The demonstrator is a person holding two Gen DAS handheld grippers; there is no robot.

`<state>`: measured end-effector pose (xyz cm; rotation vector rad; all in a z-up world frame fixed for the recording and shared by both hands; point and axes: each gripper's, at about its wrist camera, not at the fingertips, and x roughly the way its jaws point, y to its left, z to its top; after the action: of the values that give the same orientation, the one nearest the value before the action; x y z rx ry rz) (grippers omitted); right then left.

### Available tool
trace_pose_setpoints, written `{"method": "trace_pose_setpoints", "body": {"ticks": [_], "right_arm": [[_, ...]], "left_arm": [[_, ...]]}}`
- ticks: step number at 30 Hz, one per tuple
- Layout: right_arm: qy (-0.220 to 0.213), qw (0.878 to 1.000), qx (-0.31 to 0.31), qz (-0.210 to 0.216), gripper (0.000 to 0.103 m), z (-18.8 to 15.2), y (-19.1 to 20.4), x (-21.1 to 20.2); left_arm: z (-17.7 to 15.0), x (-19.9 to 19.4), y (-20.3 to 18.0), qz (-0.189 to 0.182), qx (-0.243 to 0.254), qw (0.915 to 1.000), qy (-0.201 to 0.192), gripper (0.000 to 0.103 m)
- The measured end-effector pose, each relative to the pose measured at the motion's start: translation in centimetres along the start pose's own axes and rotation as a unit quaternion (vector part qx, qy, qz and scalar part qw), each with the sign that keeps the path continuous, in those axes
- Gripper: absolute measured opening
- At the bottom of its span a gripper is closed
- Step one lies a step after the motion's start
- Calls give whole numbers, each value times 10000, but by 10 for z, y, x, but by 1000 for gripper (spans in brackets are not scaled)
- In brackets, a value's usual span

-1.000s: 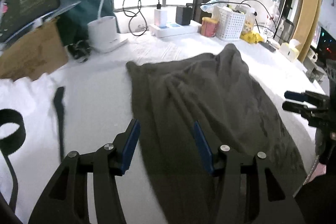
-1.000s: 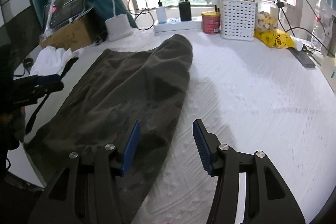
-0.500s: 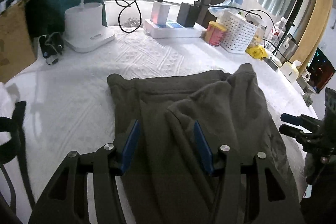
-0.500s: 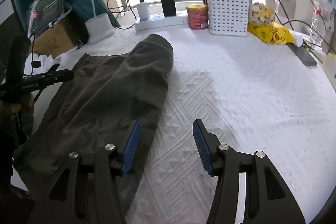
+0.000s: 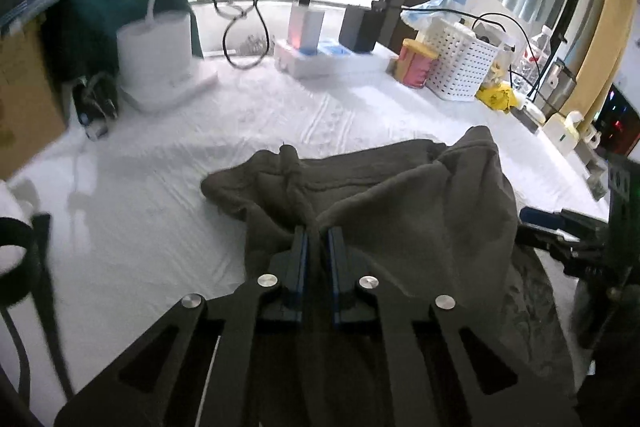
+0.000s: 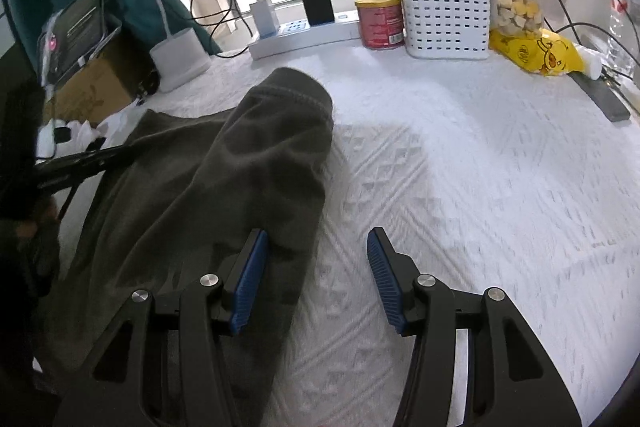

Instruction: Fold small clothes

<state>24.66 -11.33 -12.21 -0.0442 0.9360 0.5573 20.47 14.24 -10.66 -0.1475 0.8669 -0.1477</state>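
A dark grey garment (image 5: 420,195), small trousers by the look of them, lies on the white bedsheet (image 5: 168,187). My left gripper (image 5: 318,239) is closing its jaws, and its blue pads pinch a raised fold of the cloth near the bunched end. In the right wrist view the same garment (image 6: 260,163) runs from the far middle to the near left. My right gripper (image 6: 316,251) stands open at the cloth's right edge, with one finger over the fabric and the other over bare sheet (image 6: 460,187). The left gripper (image 6: 88,159) shows at the left there.
Along the window stand a white lamp base (image 5: 156,55), a power strip (image 5: 320,59), a red can (image 5: 416,63) and a white basket (image 5: 464,63). A cardboard box (image 5: 24,99) and a black strap (image 5: 16,251) lie left. A yellow bag (image 6: 536,55) sits far right.
The left jaws have closed from wide open onto a fold of the garment, which has bunched up. Both grippers have moved forward over the bed and a little lower.
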Motion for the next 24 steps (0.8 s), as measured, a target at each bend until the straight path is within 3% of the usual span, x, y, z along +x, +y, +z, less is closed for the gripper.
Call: {"method": "trace_pose_setpoints", "body": {"ticks": [4,9,18,24], "right_arm": [[-50,10000,54,-21,55,9,-1,6],[-80,10000,36,-13,55,21,2,14],[-64,10000,36,-6,55,21,3,16],[-97,9999,89,-20,55,20,-2,15]], "left_arm": [[0,-3,-12,400,371,9984,-158,8],[-1,12,-9,248,236,9993,171,9],[8,19,3,206,63,9998,47,9],[18,30,0,462,235,9986,61,9]]}}
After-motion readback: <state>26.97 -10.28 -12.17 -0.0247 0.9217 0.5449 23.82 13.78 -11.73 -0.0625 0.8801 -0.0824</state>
